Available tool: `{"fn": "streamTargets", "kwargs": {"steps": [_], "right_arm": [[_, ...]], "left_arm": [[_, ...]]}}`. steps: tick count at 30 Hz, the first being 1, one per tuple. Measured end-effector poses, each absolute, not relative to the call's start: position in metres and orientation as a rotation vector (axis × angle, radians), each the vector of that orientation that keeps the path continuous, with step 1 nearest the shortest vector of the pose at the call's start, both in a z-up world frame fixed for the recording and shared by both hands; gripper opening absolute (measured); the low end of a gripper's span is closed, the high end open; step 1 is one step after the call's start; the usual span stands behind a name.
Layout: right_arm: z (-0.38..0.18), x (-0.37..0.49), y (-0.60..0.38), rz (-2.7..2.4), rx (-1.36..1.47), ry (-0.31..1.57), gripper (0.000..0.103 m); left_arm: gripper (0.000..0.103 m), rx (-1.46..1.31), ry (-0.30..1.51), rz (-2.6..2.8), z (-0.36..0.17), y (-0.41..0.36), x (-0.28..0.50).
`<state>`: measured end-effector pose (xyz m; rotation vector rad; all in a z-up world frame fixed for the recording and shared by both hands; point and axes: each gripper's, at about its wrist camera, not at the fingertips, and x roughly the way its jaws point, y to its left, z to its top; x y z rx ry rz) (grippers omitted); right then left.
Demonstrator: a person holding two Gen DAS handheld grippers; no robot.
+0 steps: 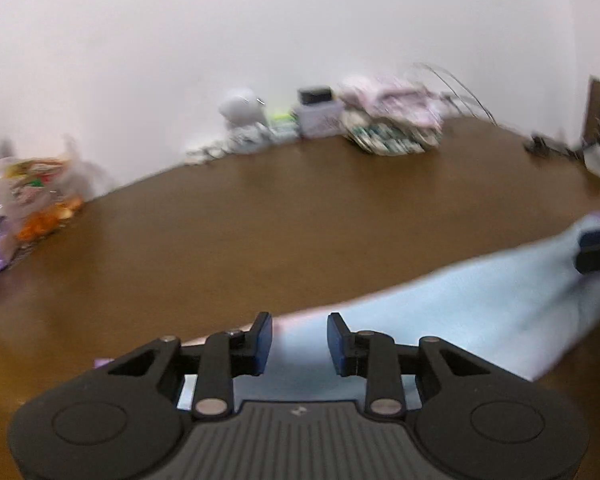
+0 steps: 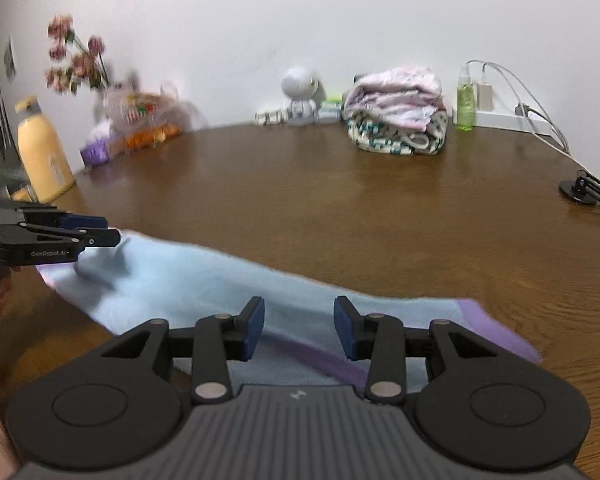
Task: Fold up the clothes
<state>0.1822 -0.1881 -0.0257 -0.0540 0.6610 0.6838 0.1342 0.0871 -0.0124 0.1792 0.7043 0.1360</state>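
Observation:
A light blue cloth (image 2: pixel 188 280) with a purple band (image 2: pixel 496 328) lies flat on the brown wooden table (image 2: pixel 340 200), near its front edge. My right gripper (image 2: pixel 299 328) hovers over the cloth's right part, jaws apart, with nothing pinched. My left gripper (image 1: pixel 300 336) is over the cloth (image 1: pixel 460 312) at its left end, jaws also apart and empty. From the right wrist view the left gripper (image 2: pixel 108 234) shows side-on above the cloth's left corner, with a hand below it. The right gripper (image 1: pixel 584 250) appears at the far right edge of the left wrist view.
At the back by the white wall are a stack of folded clothes (image 2: pixel 396 116), a white astronaut figure (image 2: pixel 300 96), a green bottle (image 2: pixel 466 100) and a power strip with cables (image 2: pixel 512 118). A yellow bottle (image 2: pixel 44 156), snack bags (image 2: pixel 140 120) and flowers stand back left. A black stand (image 2: pixel 578 192) sits right.

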Motion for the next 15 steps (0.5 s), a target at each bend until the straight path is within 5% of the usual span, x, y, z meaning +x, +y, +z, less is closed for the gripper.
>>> {"fn": "streamTargets", "kwargs": {"steps": [4, 8, 10, 13, 15], "right_arm": [[-0.034, 0.184, -0.198, 0.633, -0.058, 0.691, 0.040], [-0.036, 0.185, -0.214, 0.603, -0.036, 0.699, 0.040], [-0.036, 0.184, -0.214, 0.599, -0.034, 0.695, 0.040], [-0.029, 0.176, -0.219, 0.620, 0.009, 0.662, 0.055], [-0.018, 0.169, -0.228, 0.622, 0.044, 0.628, 0.067]], "left_arm": [[0.031, 0.157, 0.730, 0.149, -0.025, 0.094, 0.131], [0.051, 0.089, 0.721, 0.195, -0.025, 0.107, 0.124], [0.052, 0.063, 0.718, 0.206, -0.025, 0.110, 0.121], [0.058, 0.042, 0.685, 0.229, -0.017, 0.110, 0.115], [0.080, 0.043, 0.664, 0.240, -0.012, 0.107, 0.109]]}}
